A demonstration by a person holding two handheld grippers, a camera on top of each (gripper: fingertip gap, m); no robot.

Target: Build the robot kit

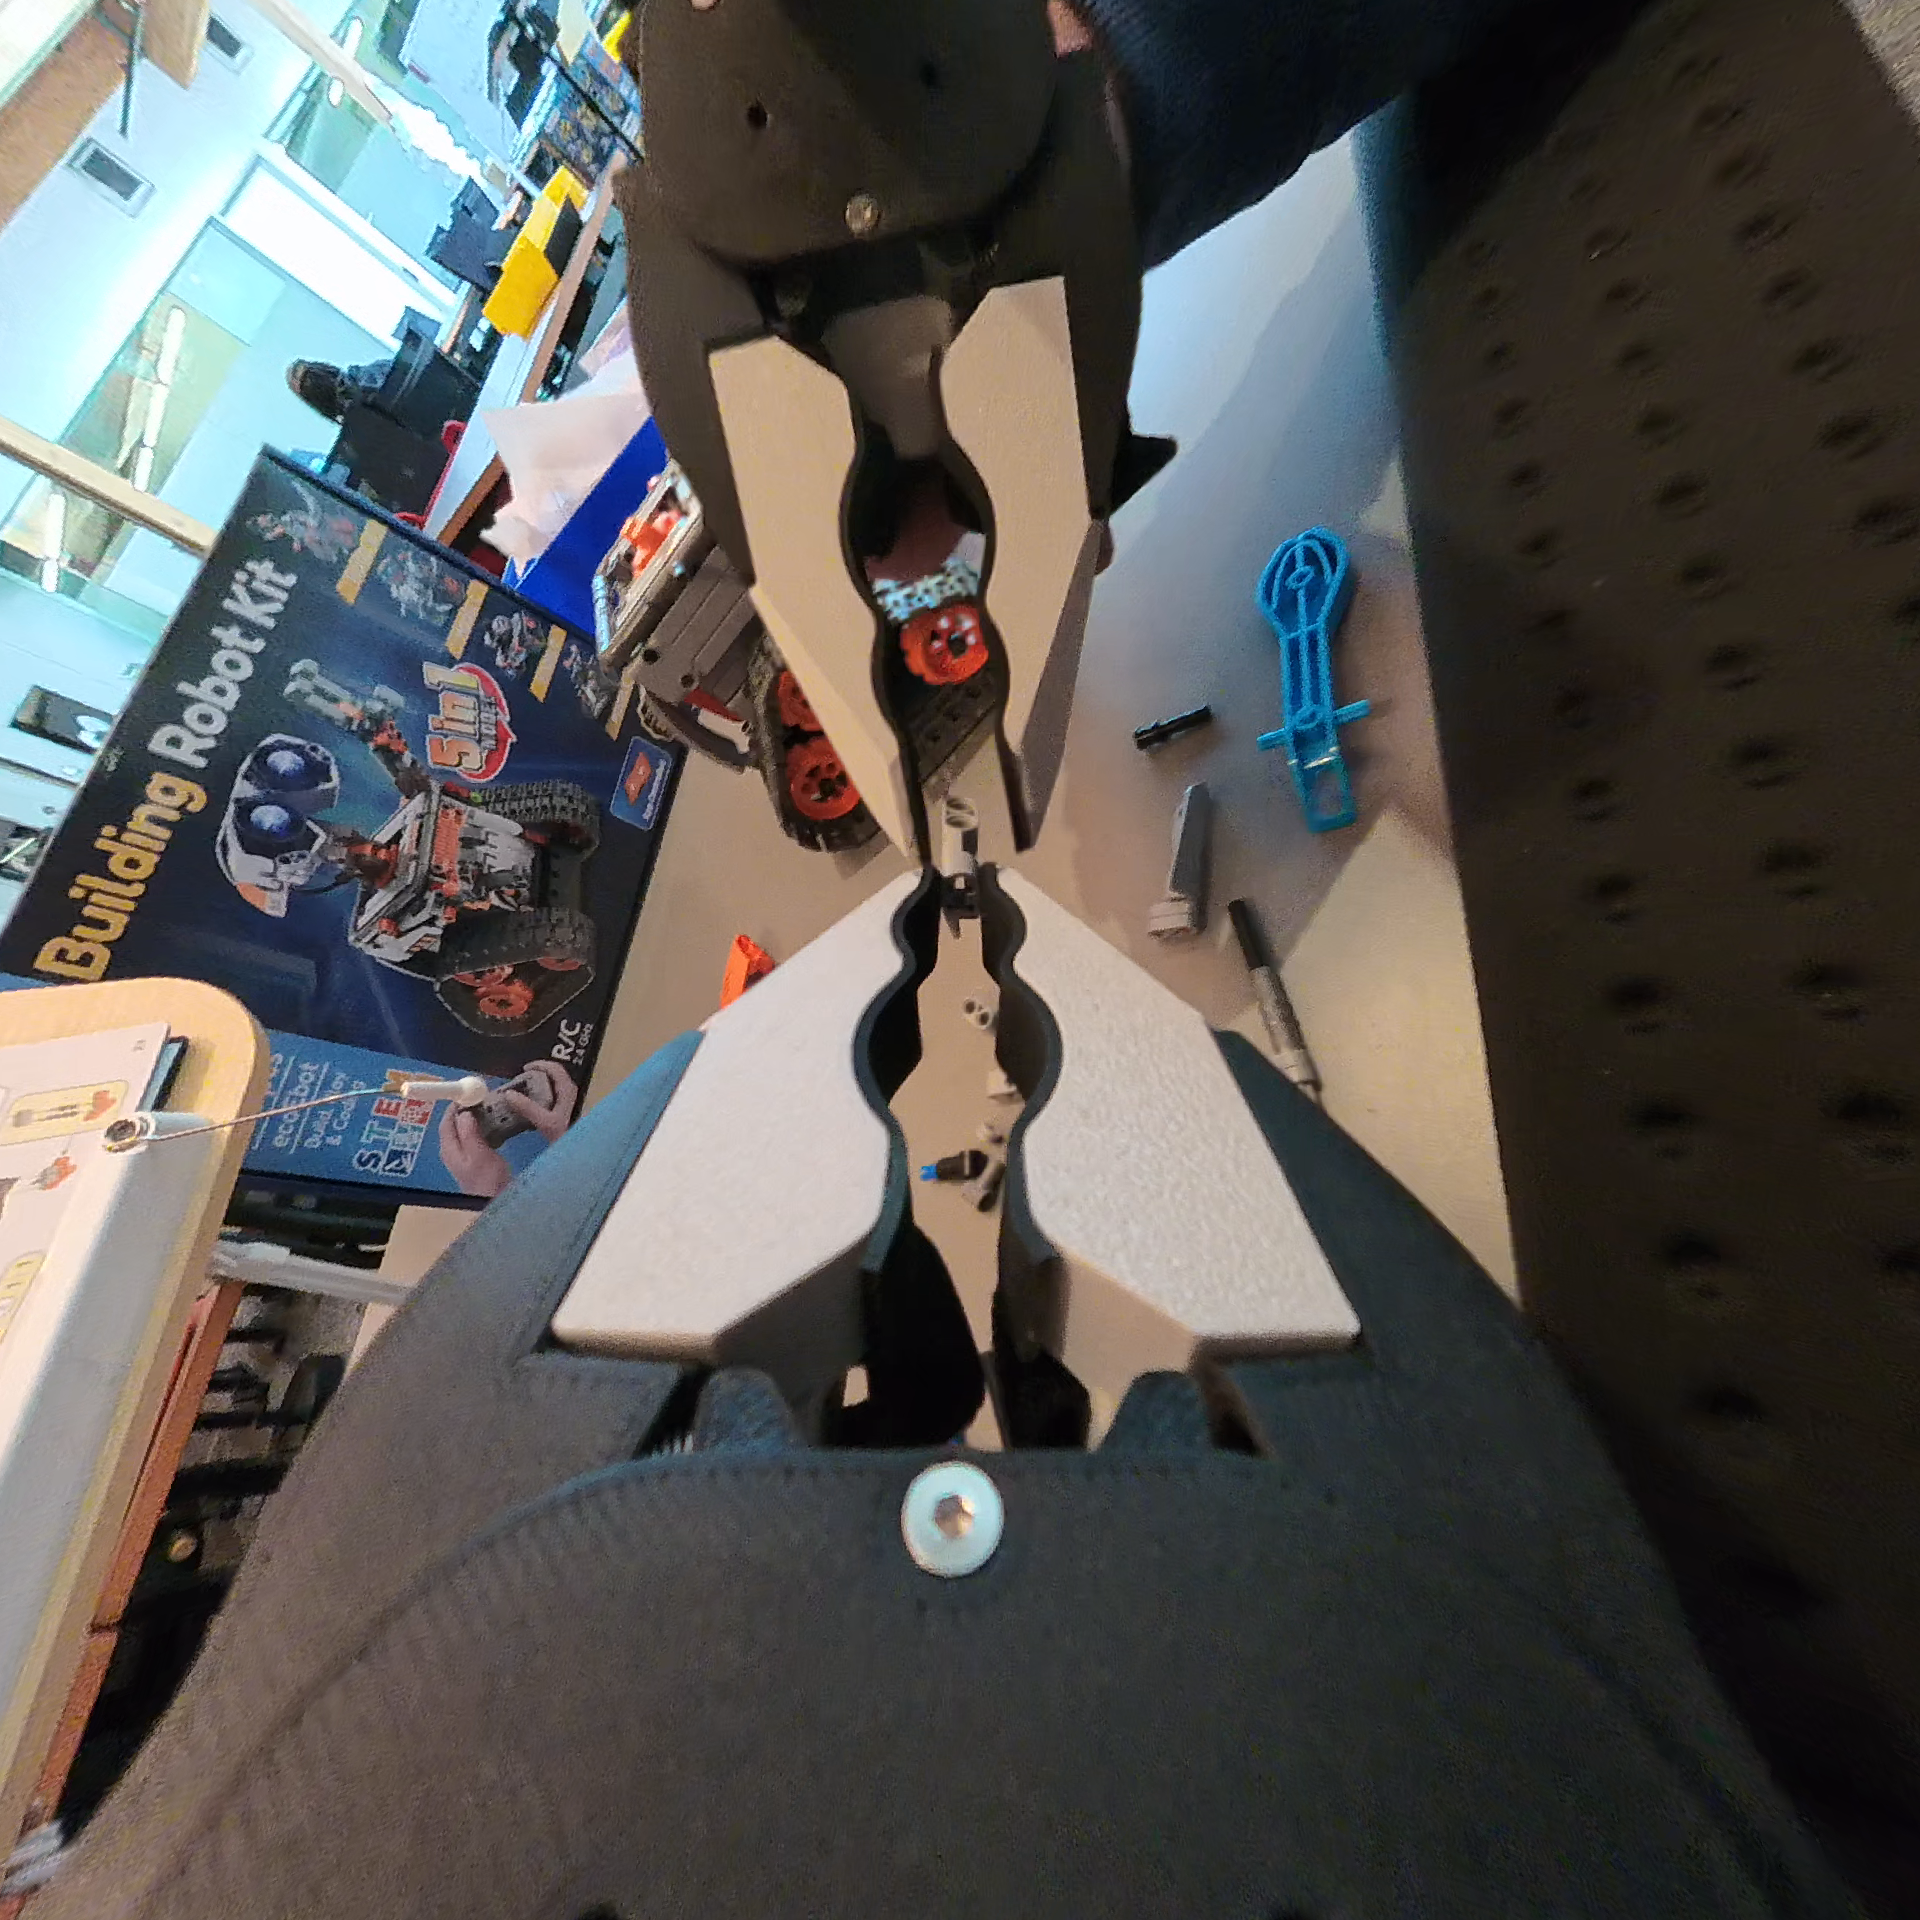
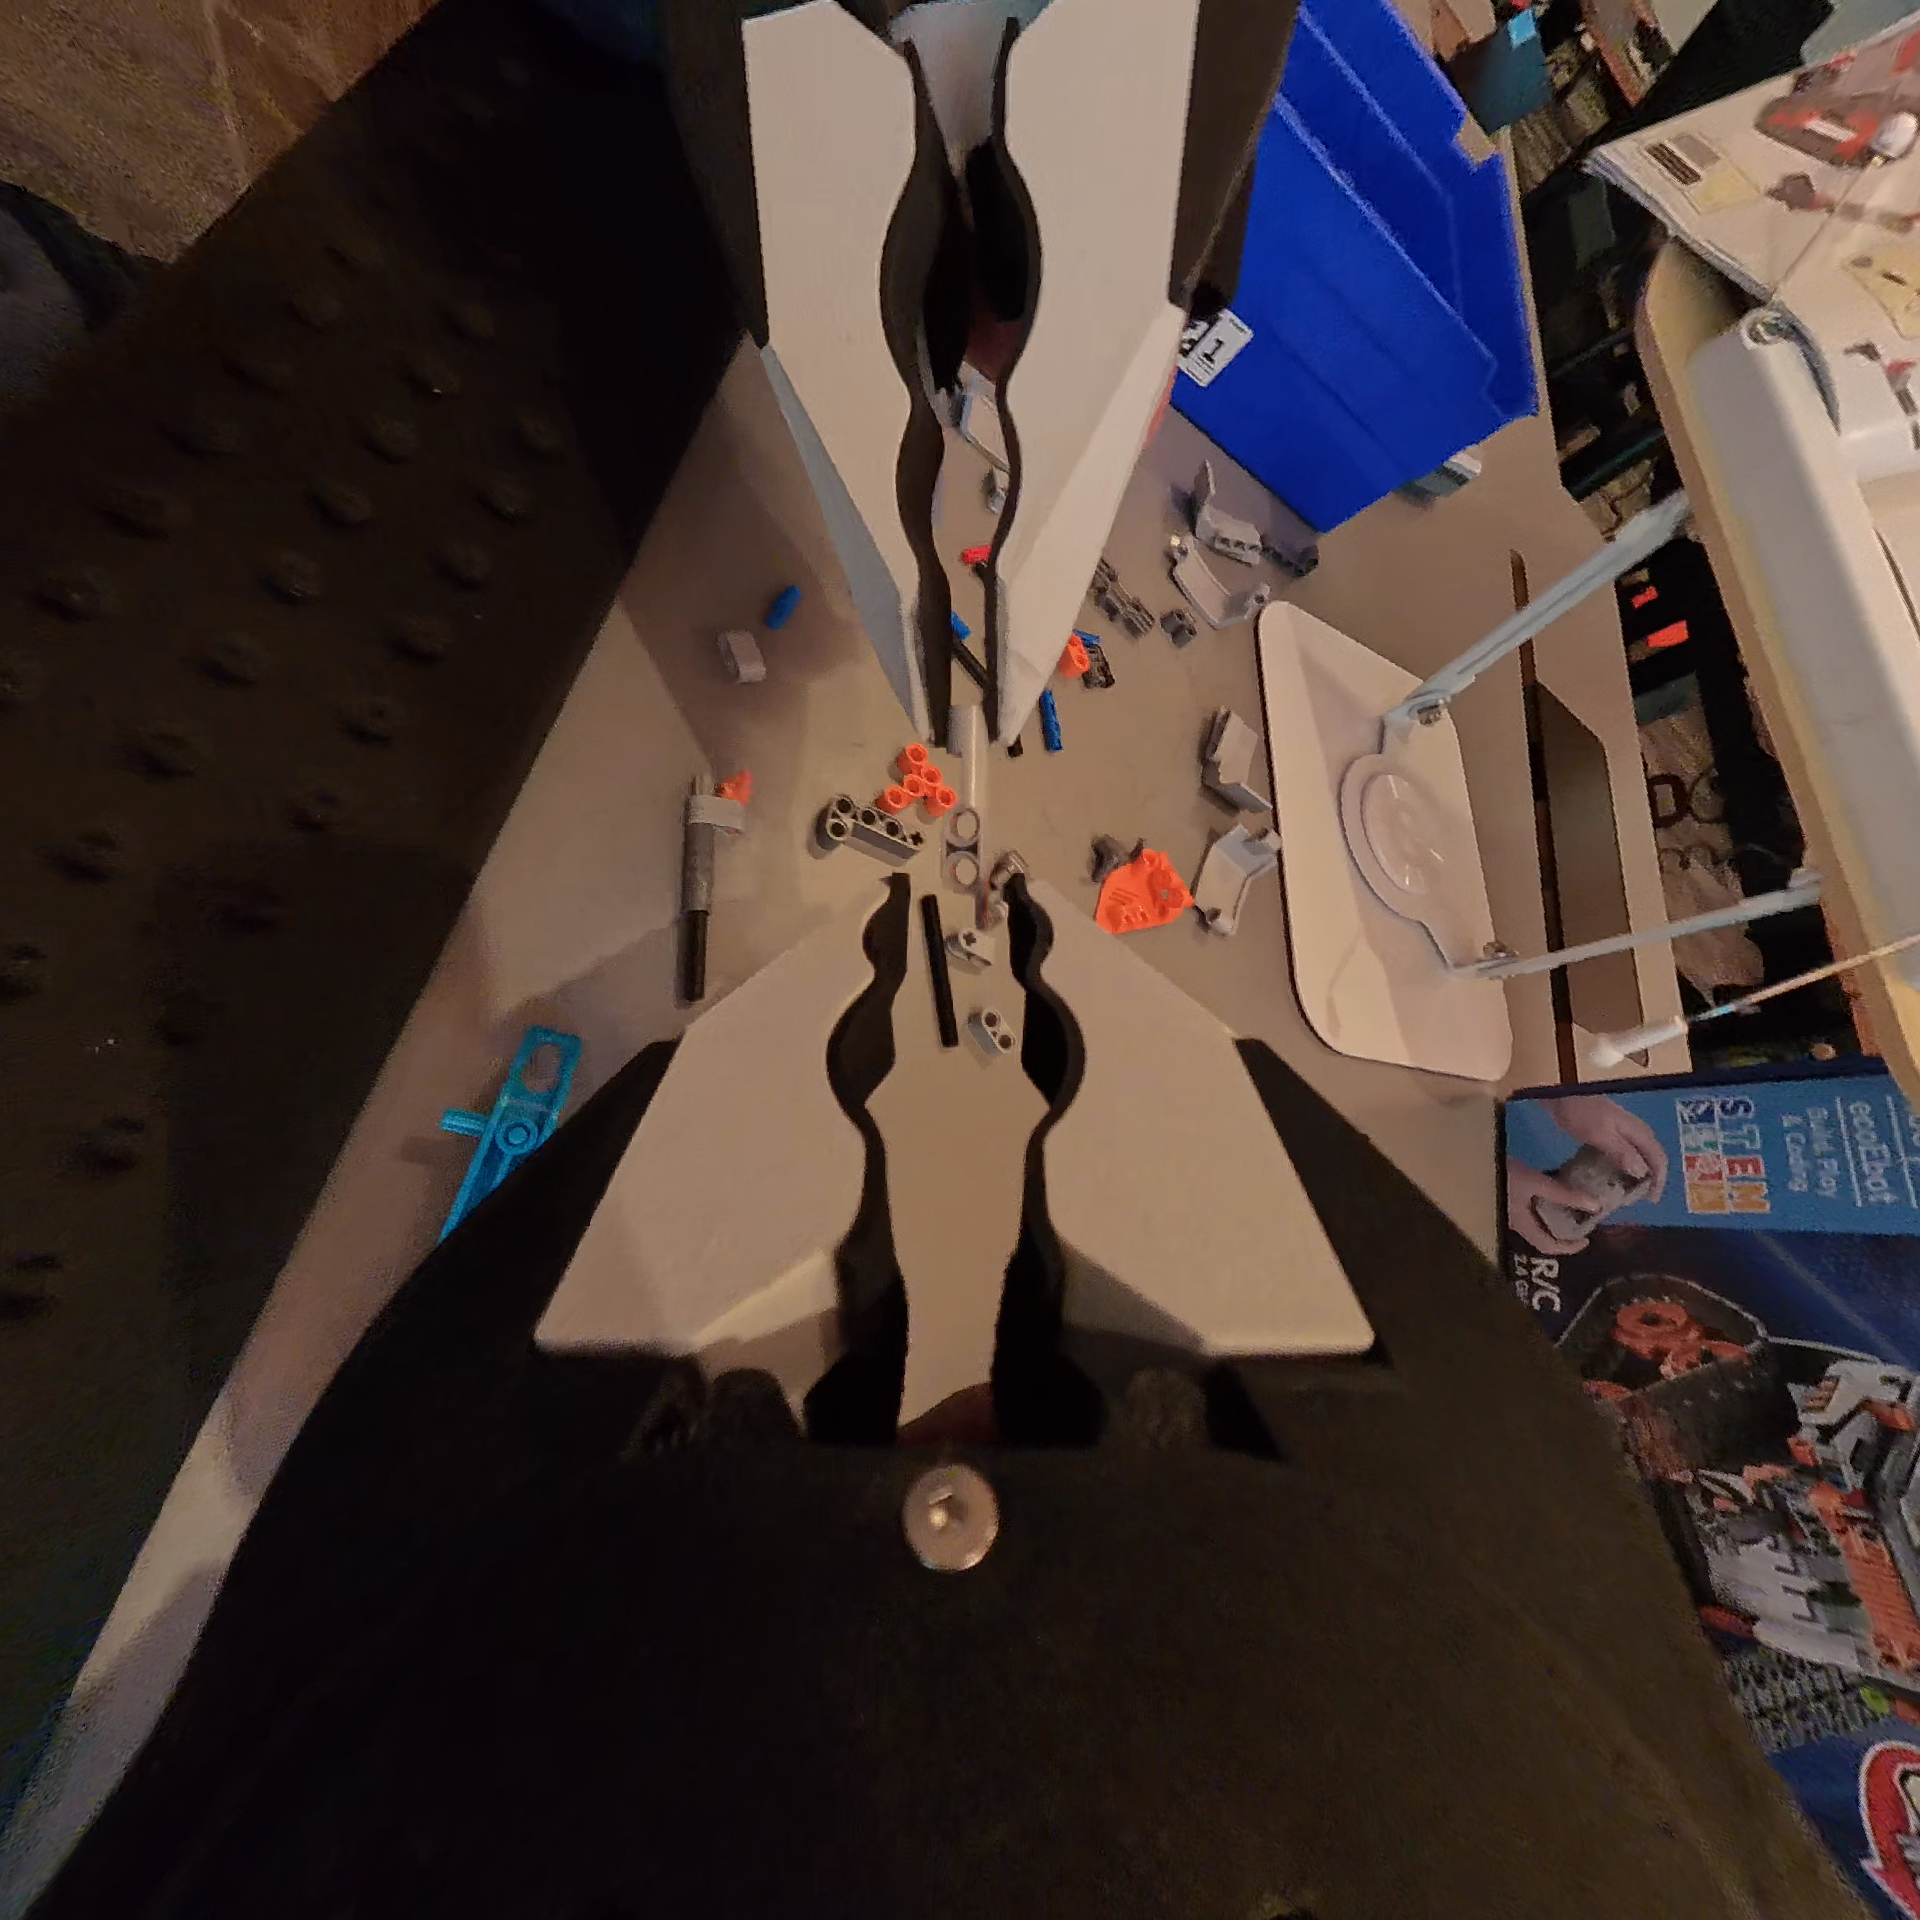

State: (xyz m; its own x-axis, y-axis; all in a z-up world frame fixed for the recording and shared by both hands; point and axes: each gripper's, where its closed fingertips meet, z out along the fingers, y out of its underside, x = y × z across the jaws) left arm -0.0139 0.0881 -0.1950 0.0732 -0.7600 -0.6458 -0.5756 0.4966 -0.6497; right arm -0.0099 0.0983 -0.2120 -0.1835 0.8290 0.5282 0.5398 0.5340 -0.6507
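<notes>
My left gripper [image 1: 956,883] is shut on a small part, a black pin end with a pale grey connector [image 1: 961,826] sticking forward. In the right wrist view it comes down from the top [image 2: 966,727], with a pale rod [image 2: 972,764] and a grey two-hole piece [image 2: 962,844] hanging from its tips. My right gripper [image 2: 954,883] faces it tip to tip above the beige table [image 2: 582,883]. Its jaws stand a little apart on either side of that grey piece, with gaps showing. It also shows in the left wrist view [image 1: 968,840].
Loose grey, black and orange parts [image 2: 920,784] lie under the grippers, with an orange panel [image 2: 1141,894]. Nearby are a blue plastic tool [image 1: 1304,675], a black rod [image 1: 1273,997], a white tray [image 2: 1351,956], blue bins [image 2: 1371,291], a tracked robot model [image 1: 821,779], a kit box [image 1: 312,779] and a dark dimpled surface [image 1: 1662,727]. Less than 4 cm separates the two grippers' tips. My right gripper's tips are some 8 cm from the black rod [image 1: 1273,997]. Look for it in the right wrist view [image 2: 689,892] too.
</notes>
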